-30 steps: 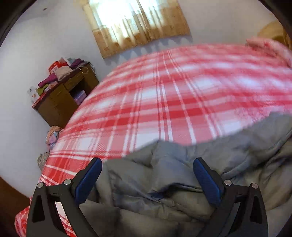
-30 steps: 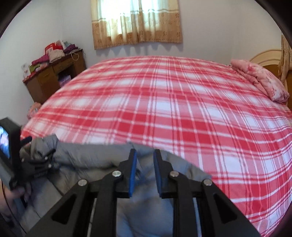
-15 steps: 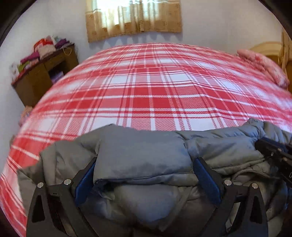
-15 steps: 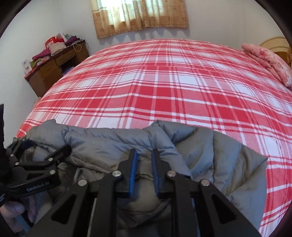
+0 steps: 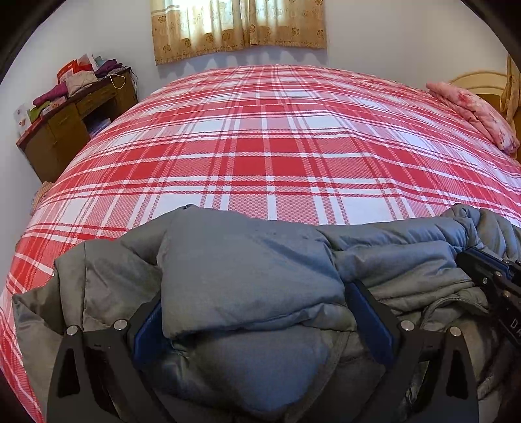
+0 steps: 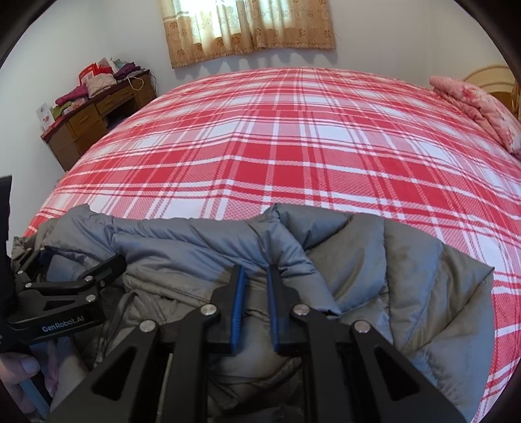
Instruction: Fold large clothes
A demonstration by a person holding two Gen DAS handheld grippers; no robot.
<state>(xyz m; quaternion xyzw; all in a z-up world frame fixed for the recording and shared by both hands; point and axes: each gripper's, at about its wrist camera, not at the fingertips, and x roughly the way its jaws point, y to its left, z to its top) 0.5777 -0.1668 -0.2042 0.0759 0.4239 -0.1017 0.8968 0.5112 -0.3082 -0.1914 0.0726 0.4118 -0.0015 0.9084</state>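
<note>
A grey puffer jacket [image 5: 247, 273] lies bunched at the near edge of the red plaid bed [image 5: 276, 153]; it also shows in the right wrist view [image 6: 374, 260]. My left gripper [image 5: 257, 312] is open wide, with a thick fold of the jacket between its blue pads. My right gripper [image 6: 255, 286] is shut on a fold of the jacket's upper edge. The left gripper also shows in the right wrist view [image 6: 68, 276], and the right gripper shows at the right edge of the left wrist view [image 5: 488, 270].
A pink pillow [image 5: 472, 114] lies at the bed's far right by the headboard. A brown wooden desk [image 5: 68, 127] piled with clothes stands at the left wall. A curtained window [image 5: 237, 26] is behind the bed. The plaid sheet [image 6: 276, 146] stretches beyond the jacket.
Both grippers have lowered toward the bed with the jacket, which now spreads wider along the near edge. The left view has swung from tilted to level. The right gripper's grip is unchanged.
</note>
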